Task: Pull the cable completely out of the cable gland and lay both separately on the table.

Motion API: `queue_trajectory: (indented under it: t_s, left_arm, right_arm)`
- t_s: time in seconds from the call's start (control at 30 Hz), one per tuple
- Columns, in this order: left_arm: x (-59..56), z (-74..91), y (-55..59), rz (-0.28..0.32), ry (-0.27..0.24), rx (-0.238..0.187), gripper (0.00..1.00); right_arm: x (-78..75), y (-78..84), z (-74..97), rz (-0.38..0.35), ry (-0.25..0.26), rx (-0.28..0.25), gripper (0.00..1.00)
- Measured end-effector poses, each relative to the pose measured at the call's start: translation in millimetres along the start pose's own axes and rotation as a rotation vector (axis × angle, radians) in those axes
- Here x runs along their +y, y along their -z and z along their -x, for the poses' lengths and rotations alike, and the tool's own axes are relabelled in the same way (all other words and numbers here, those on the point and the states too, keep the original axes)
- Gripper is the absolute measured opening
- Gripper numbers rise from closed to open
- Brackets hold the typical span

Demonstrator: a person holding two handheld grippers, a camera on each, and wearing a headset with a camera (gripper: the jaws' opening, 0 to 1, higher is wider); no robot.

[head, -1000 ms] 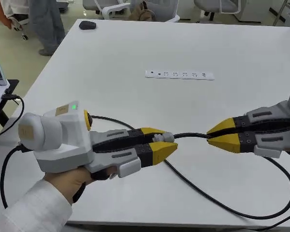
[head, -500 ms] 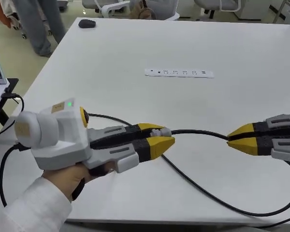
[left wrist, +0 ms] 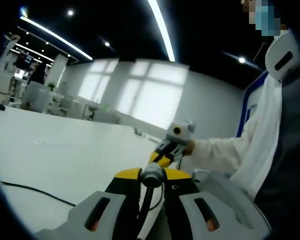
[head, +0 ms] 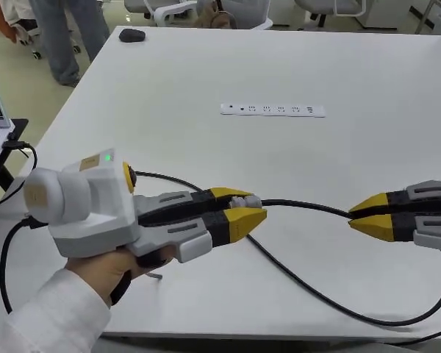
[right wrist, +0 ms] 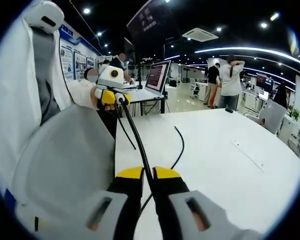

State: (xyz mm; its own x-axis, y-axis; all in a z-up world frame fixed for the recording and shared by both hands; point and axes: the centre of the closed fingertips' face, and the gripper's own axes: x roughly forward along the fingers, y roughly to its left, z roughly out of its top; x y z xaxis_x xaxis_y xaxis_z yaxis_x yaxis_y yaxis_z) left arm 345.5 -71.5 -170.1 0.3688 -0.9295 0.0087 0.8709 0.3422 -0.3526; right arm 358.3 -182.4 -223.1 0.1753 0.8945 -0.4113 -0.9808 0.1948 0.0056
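Head view: cable (head: 305, 206) inside grey gland (head: 242, 200)

Blk cable (head: 309, 208) threaded thru small grey gland (head: 242, 201).

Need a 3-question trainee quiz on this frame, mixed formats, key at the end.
1. True or false: the cable is already fully out of the cable gland.
2. Which tongs hold the cable gland? A) left B) right
3. Fill in: the white item lying farther back on the table is a ____.
Key: 1 false, the cable runs into the cable gland; 2 A, the left tongs; 3 power strip.
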Motion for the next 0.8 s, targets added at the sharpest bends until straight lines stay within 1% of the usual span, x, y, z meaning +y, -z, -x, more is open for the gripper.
queue_trajectory:
  t_s: [0.17,0.2,0.27,0.3,0.37,0.47,0.63,0.8]
  left_arm:
    - [0.2,0.4,-2.1,-0.001,-0.001,-0.011,0.18]
    - [0.3,0.3,-2.2,-0.002,-0.002,-0.011,0.18]
    - [0.0,-0.1,-2.1,-0.004,-0.001,-0.01,0.18]
    - [-0.7,-0.4,-1.7,-0.003,0.002,-0.008,0.18]
    - [-1.6,-1.2,-0.7,-0.004,0.006,-0.003,0.18]
    - [-2.3,-1.7,-0.2,-0.008,0.009,0.001,0.18]
    - [-2.1,-0.5,-0.9,-0.015,0.007,0.0,0.18]
    - [-2.8,-1.1,-0.2,-0.019,0.011,0.003,0.18]
  right_arm:
    - [-1.6,-11.0,5.1,-0.001,0.016,-0.027,0.11]
    - [-0.3,-14.1,5.7,0.0,0.012,-0.033,0.12]
    - [3.1,-17.3,4.9,0.002,-0.003,-0.026,0.13]
    - [5.4,-19.6,3.7,0.022,-0.009,-0.019,0.15]
    - [8.7,-25.7,1.6,0.04,-0.021,-0.022,0.17]
    - [11.7,-35.6,-2.4,0.067,-0.035,-0.029,0.17]
    - [17.4,-58.5,-12.6,0.125,-0.058,-0.05,0.18]
    - [30.5,-84.0,-27.2,0.205,-0.105,-0.074,0.19]
